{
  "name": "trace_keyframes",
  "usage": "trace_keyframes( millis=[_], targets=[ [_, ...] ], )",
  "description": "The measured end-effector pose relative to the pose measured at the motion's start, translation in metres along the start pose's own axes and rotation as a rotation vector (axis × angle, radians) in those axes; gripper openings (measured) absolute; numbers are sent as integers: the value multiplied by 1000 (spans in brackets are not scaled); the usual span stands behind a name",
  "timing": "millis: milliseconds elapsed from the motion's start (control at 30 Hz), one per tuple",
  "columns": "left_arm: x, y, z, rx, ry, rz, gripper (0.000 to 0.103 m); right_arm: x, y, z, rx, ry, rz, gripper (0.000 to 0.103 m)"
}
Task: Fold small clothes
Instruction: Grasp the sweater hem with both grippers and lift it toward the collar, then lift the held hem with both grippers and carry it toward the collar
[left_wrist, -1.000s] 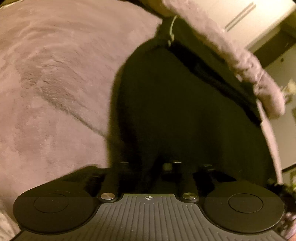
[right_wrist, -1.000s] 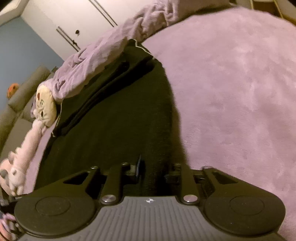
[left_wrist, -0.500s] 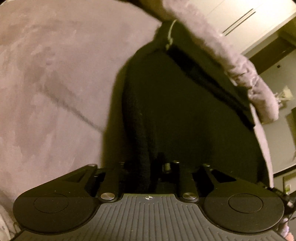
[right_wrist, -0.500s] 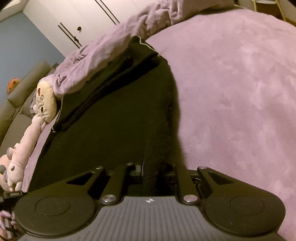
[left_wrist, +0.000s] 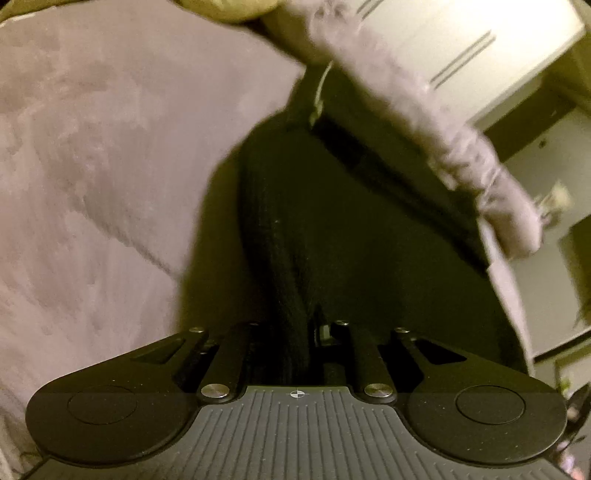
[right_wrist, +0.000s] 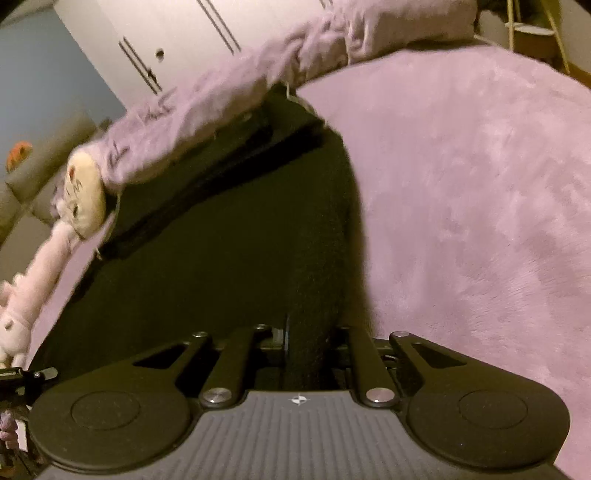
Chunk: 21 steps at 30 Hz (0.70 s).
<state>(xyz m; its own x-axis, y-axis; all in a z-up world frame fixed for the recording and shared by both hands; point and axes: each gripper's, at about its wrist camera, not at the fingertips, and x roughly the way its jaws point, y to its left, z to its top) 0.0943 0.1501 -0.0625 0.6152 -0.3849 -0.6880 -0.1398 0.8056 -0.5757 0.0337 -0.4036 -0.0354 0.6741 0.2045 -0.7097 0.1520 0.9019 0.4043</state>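
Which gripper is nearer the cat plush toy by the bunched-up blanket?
Right. The right gripper grips the black garment with the cat plush toy up to its left. The left gripper grips the same garment; no plush shows there.

Under me is a big bed with a soft purple blanket (right_wrist: 480, 206). A black cloth (right_wrist: 229, 251) lies flat on it — my fingers lift its near edge. A bunched purple cover (right_wrist: 229, 99) sits along the far side, with a plush toy (right_wrist: 83, 195) at its end.
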Motion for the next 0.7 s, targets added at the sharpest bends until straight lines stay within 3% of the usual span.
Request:
trace_keyframes(
  millis=[167, 333, 467, 600, 633, 700],
  targets=[
    [-38, -4, 10, -1, -62, -74, 12, -30, -3, -1, 50, -40, 43, 9],
    [-62, -2, 4, 42, -82, -66, 9, -52, -9, -10, 82, -45, 58, 8],
    [-52, 11, -2, 27, -40, -30, 10, -52, -12, -20, 43, -12, 2, 8],
    [-26, 18, -13, 2, 15, 6, 12, -36, -23, -21, 104, 29, -9, 15],
    [-21, 19, -15, -4, 22, 12, 14, -31, -24, -20, 106, 38, -17, 15],
    [-9, 22, -18, -22, 42, 28, 28, -23, -25, -18, 119, 59, -1, 19]
  ],
)
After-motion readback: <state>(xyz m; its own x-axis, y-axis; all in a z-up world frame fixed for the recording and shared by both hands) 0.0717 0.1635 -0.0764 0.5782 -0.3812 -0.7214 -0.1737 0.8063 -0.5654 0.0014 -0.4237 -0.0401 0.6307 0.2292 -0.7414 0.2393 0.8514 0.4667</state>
